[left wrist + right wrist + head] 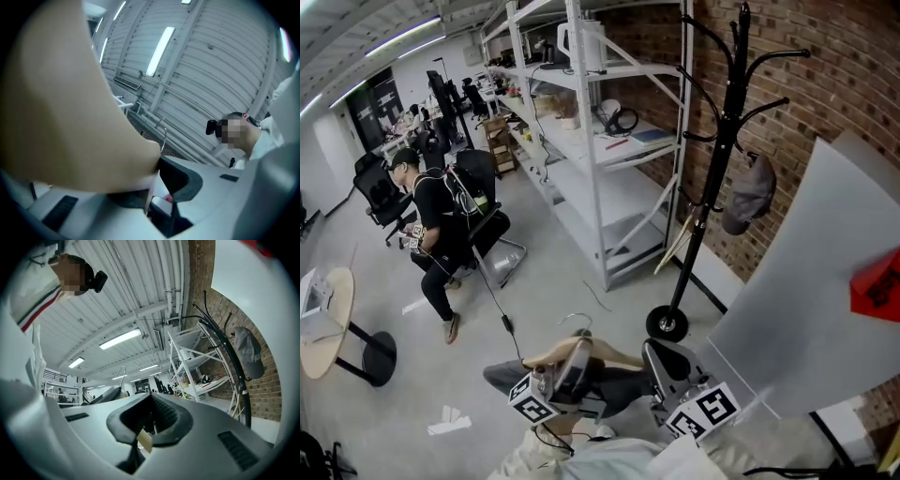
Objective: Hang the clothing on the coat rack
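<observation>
Grippers number two: the left gripper (155,186) pinches one arm of the single wooden hanger (614,358), and the right gripper (147,422) is clamped on its other end. One piece of grey clothing (506,377) drapes from the hanger. To the right stands one black coat rack (722,141), carrying one grey cap (750,192).

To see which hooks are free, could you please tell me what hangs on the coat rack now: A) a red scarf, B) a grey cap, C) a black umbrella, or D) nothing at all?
B: a grey cap hangs from a hook on the right side of the black coat rack, in front of the brick wall.
</observation>
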`<state>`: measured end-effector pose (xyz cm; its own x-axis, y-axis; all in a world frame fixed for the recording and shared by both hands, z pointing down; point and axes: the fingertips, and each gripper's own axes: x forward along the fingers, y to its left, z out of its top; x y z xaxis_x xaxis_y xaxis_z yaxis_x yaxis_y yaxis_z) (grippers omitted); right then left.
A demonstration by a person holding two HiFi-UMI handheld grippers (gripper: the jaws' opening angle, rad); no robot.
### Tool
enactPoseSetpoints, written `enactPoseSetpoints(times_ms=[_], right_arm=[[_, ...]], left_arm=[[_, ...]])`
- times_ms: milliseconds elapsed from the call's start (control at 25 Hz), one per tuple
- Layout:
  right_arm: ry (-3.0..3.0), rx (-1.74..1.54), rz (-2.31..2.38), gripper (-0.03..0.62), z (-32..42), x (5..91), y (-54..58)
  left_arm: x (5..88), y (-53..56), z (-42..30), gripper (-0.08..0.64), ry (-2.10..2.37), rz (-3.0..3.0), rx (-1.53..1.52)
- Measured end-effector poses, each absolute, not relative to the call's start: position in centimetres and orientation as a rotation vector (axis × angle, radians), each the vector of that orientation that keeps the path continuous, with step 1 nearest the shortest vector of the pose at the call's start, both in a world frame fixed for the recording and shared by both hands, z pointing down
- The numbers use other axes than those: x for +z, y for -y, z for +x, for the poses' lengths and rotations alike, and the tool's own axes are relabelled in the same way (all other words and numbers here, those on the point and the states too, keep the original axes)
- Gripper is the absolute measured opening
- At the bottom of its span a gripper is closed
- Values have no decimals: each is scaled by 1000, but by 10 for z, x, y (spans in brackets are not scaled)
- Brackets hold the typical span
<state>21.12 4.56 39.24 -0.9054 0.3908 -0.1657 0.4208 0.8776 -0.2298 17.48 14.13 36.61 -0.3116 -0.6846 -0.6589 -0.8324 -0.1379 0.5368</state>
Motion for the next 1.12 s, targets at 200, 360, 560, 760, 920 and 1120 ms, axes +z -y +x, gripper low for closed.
enactPoseSetpoints(times_ms=[200, 360, 560, 760, 920, 1120], right_arm=[[-2940, -393, 570, 25, 184, 398, -63], [-2968, -411, 518, 25, 169, 402, -68], [-2983, -395, 442, 25, 145, 401, -58], [-2997, -372, 405, 25, 122, 406, -51], [-3006, -378, 394, 25, 100, 413, -46], [-2999, -385, 332, 25, 63, 418, -19]], left_arm=[[370, -154, 146, 103, -1940, -1804, 1413], [373, -159, 126, 103, -1939, -1841, 1416], [373, -152, 97, 101, -1920, -1883, 1418], [376, -143, 73, 101, -1904, -1904, 1429], [381, -130, 51, 101, -1885, -1933, 1446], [386, -98, 15, 103, -1852, -2002, 1471]])
